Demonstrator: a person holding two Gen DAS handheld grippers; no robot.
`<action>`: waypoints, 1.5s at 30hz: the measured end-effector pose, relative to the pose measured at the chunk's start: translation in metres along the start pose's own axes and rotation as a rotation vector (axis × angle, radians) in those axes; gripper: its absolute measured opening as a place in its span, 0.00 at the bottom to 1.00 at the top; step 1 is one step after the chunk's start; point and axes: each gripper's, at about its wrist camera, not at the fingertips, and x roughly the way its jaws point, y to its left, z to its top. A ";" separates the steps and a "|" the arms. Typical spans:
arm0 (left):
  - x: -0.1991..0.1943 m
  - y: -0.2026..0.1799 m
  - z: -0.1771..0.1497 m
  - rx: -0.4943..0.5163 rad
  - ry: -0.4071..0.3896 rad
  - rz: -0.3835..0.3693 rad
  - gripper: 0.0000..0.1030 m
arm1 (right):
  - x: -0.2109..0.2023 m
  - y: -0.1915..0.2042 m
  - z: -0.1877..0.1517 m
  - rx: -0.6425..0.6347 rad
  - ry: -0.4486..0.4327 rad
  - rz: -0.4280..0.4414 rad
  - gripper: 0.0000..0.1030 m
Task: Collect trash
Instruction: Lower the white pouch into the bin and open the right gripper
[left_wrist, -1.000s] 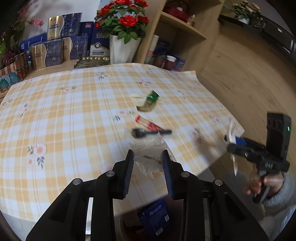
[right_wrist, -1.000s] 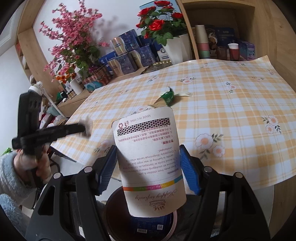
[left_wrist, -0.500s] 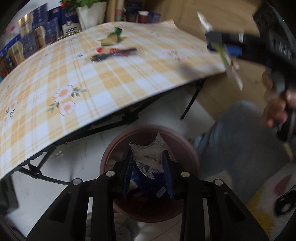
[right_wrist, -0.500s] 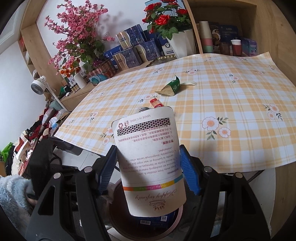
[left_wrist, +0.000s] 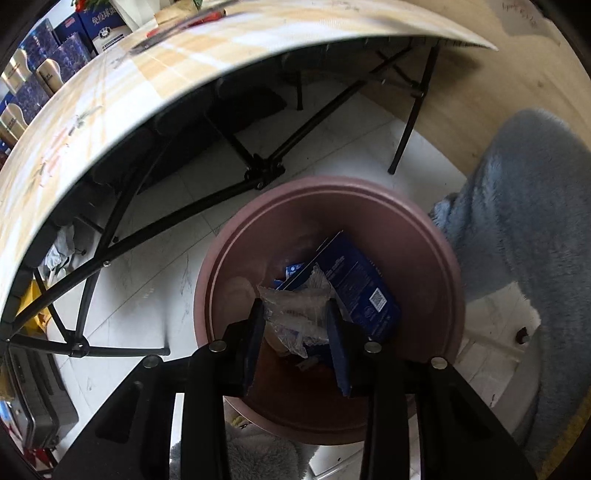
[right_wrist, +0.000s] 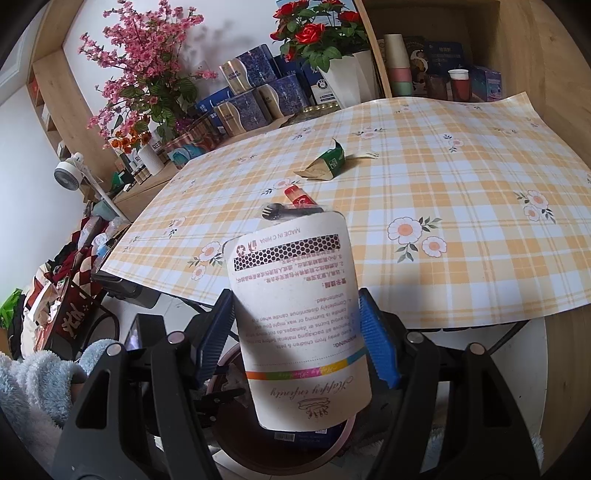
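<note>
clear crumpled wrapper (left_wrist: 295, 314) is seen between the opening jaws of left gripper (left_wrist: 295, 343), right over pink bin (left_wrist: 436, 236). release should be finished w/ it inside the rim. paper pouch (right_wrist: 299, 314) is clamped by right gripper (right_wrist: 299, 343), nearby above bin.

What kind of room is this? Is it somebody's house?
Probably a room in someone's home. There is a folding table with a checked flowery tablecloth, wooden shelves holding paper cups and boxes, vases of red roses and pink blossoms, and a pink trash bin on the tiled floor.
</note>
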 end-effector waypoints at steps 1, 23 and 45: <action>0.002 -0.001 -0.001 0.007 0.005 -0.002 0.36 | 0.001 0.000 0.000 0.003 0.002 -0.001 0.65; -0.129 0.056 -0.016 -0.285 -0.413 0.163 0.94 | 0.026 0.028 -0.035 -0.082 0.098 0.000 0.65; -0.176 0.075 -0.066 -0.512 -0.608 0.283 0.94 | 0.092 0.083 -0.094 -0.301 0.299 -0.003 0.66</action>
